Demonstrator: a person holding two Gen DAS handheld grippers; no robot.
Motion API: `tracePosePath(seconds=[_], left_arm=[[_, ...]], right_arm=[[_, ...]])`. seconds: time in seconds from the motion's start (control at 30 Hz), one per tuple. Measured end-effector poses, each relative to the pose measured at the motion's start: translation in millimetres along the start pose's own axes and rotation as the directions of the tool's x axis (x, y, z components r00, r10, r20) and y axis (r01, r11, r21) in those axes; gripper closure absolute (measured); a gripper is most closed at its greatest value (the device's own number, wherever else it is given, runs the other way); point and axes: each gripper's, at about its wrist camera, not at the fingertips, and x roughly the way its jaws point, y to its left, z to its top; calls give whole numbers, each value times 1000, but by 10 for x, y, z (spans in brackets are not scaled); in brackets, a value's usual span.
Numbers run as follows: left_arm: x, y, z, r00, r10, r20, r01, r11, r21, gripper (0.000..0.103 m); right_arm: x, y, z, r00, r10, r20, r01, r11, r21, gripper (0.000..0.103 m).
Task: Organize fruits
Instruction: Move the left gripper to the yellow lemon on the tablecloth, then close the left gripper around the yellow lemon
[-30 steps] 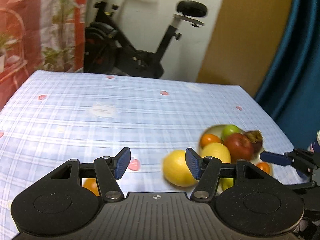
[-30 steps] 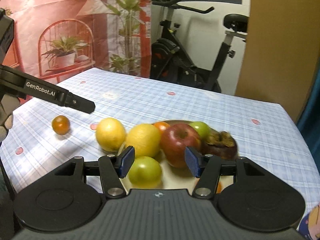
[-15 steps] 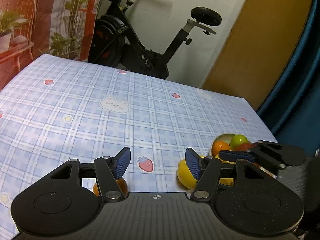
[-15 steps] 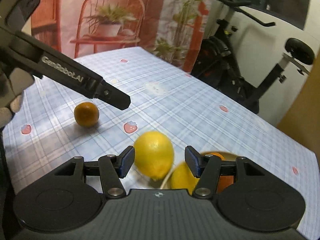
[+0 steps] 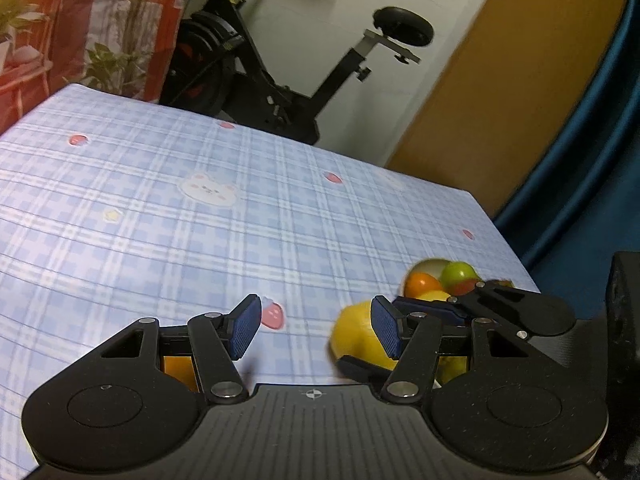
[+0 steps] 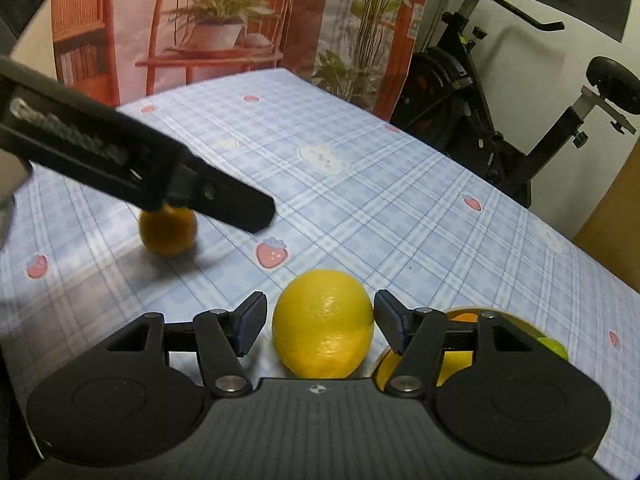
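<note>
Two grippers work over the blue plaid tablecloth (image 6: 400, 208), each with its fingers spread and pinching nothing. Between the parted fingers of the right gripper (image 6: 318, 318) sits a yellow lemon (image 6: 323, 322) on the cloth, just beside the plate (image 6: 516, 322) that holds more fruit, including a green one (image 5: 458, 274) and an orange one (image 5: 420, 283). Beneath the left gripper (image 5: 316, 326), a small orange (image 6: 168, 232) lies on the cloth, well apart from the plate.
</note>
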Motion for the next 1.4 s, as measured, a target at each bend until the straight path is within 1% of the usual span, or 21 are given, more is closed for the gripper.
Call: tracePosePath(seconds=[0.1, 0.17, 0.3, 0.47, 0.6, 0.83, 1.07, 1.2, 1.4], left_arm=[[34, -55, -52, 999, -35, -15, 35, 999, 8, 40], [62, -100, -85, 999, -37, -28, 38, 999, 23, 40], [116, -146, -118, 998, -45, -51, 47, 998, 37, 40], [221, -214, -131, 996, -47, -81, 52, 997, 63, 40], [291, -190, -127, 995, -26, -100, 32, 998, 63, 39], [290, -98, -106, 995, -36, -88, 37, 999, 10, 36], [234, -60, -81, 998, -17, -65, 16, 1000, -15, 36], [206, -47, -63, 999, 4, -46, -5, 1000, -30, 37], [212, -25, -55, 999, -7, -46, 5, 998, -56, 37]], right_arm=[[-117, 49, -42, 999, 15, 37, -15, 1000, 8, 40], [-180, 84, -72, 998, 21, 57, -22, 1000, 13, 40], [-228, 146, -102, 997, 20, 68, -19, 1000, -8, 40], [-227, 155, -110, 997, 27, 78, -26, 1000, -14, 40], [-210, 161, -113, 996, 25, 81, -23, 999, -25, 40], [-172, 157, -142, 996, 14, 87, -11, 999, -38, 40], [-59, 63, -127, 998, 10, 62, -12, 999, 30, 40], [5, 69, -97, 998, 10, 55, -11, 1000, 27, 40], [76, 65, -87, 999, 5, 48, -7, 999, 42, 39]])
